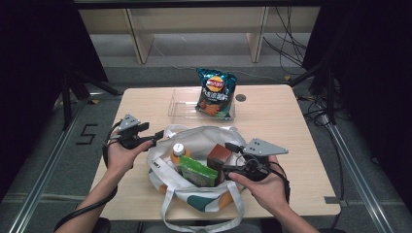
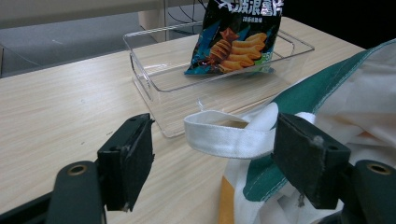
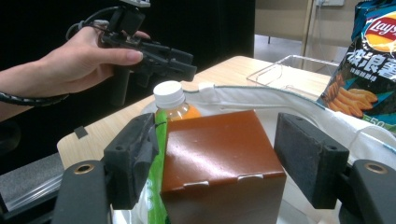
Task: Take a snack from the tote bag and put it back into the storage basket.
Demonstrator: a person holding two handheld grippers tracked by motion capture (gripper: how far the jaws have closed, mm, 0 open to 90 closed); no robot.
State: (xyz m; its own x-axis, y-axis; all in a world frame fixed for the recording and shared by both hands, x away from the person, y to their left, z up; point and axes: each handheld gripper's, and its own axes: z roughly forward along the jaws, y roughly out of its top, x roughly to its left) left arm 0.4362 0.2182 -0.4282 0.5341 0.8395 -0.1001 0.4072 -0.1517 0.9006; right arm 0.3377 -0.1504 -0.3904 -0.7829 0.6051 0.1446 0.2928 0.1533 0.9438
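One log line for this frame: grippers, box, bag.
right gripper: open, straddling brown box | left gripper: open at tote bag strap

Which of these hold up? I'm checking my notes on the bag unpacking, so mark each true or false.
1. The chip bag stands in the clear tray. True.
2. The right tongs are clamped on the brown box. False: the box is between open jaws, with a gap on each side.
3. A bottle with a white cap is in the tote bag. True.
4. The left tongs hold the bottle. False: they are open around the bag's strap.
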